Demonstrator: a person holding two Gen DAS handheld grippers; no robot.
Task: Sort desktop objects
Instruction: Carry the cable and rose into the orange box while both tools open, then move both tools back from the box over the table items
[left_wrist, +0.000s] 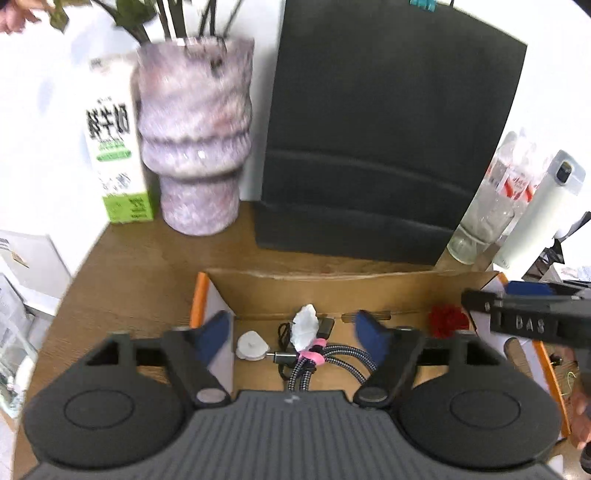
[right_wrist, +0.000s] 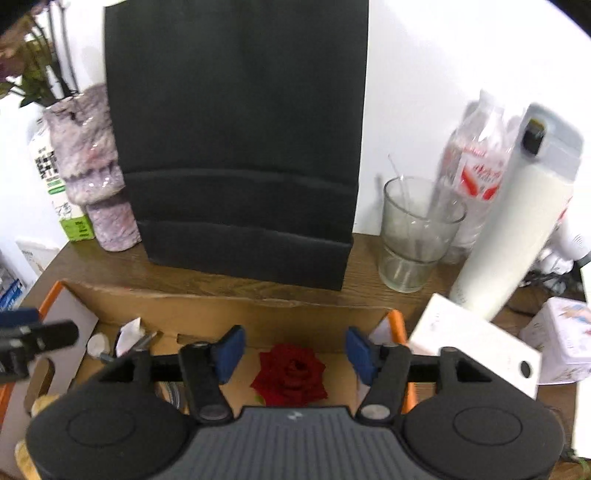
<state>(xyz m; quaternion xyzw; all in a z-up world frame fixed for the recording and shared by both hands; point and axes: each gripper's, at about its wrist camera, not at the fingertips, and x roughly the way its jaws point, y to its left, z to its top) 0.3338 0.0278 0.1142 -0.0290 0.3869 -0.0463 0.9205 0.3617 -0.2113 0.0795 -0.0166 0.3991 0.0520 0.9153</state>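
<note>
Both hand-held grippers hang open over the shallow brown cardboard box (left_wrist: 332, 291) at the table's front edge, nothing between the pads. Left hand-held gripper (left_wrist: 291, 328) above braided grey cables (left_wrist: 332, 356), partly hidden by its body; right hand-held gripper (right_wrist: 295, 350) above dark red fabric rose (right_wrist: 290, 374). Vase and bottles at the back edge blurred.

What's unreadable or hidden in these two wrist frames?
- Near part of the cardboard box, both views: covered by each gripper's body.
- Braided cables, left view: ends run under the gripper.
- Carton small print: blurred.
- Glass, left view: mostly behind the black bag.
</note>
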